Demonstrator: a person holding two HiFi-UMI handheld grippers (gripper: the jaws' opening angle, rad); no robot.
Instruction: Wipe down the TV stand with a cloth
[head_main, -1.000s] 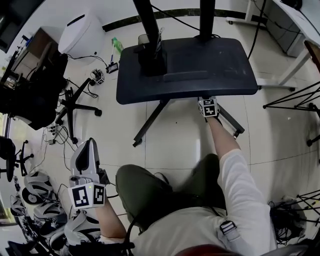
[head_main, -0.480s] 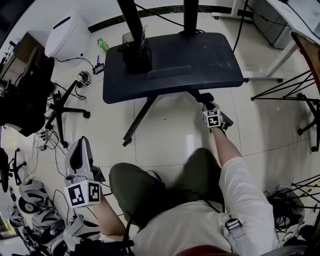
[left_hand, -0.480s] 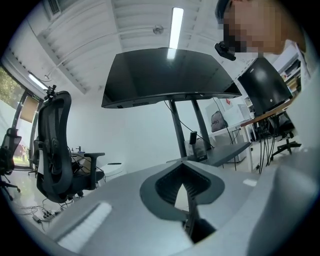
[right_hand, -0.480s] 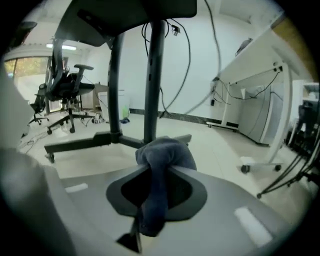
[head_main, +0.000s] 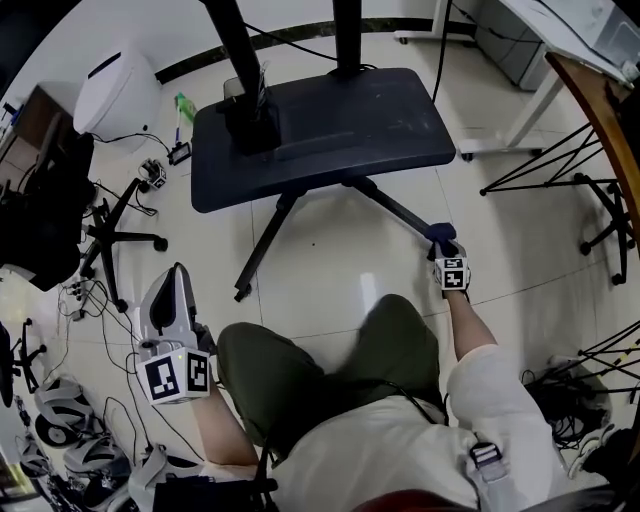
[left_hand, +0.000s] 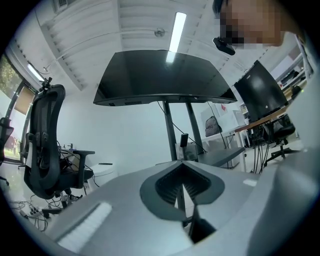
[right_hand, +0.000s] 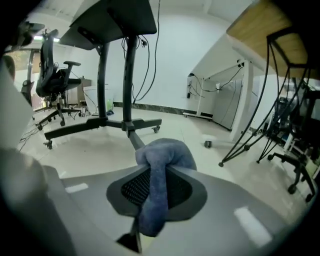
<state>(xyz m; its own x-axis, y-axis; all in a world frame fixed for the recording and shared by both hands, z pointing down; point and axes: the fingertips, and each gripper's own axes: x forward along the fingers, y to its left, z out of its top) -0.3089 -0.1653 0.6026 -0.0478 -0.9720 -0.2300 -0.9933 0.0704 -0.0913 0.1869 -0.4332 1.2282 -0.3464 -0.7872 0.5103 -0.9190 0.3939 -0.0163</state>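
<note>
The TV stand has a dark shelf (head_main: 320, 125), two black posts (head_main: 235, 50) and splayed legs on castors. My right gripper (head_main: 446, 245) is shut on a blue-grey cloth (right_hand: 161, 172), held low at the end of the stand's front right leg (head_main: 400, 212). In the right gripper view the cloth bunches over the jaws, with the leg (right_hand: 135, 142) running just beyond it. My left gripper (head_main: 172, 300) hangs by the person's left knee, shut and holding nothing, tilted up toward the TV screen (left_hand: 162, 77).
Black office chairs (head_main: 60, 200) and cables crowd the floor at the left, beside a white appliance (head_main: 115, 90). A wooden table edge (head_main: 600, 110) with thin black legs (head_main: 545, 170) stands at the right. White desk legs (head_main: 500, 140) lie behind the stand.
My right gripper has slid with the cloth outward along the front right leg, from under the shelf to the leg's end. The head view has shifted; the left gripper stayed by the knee.
</note>
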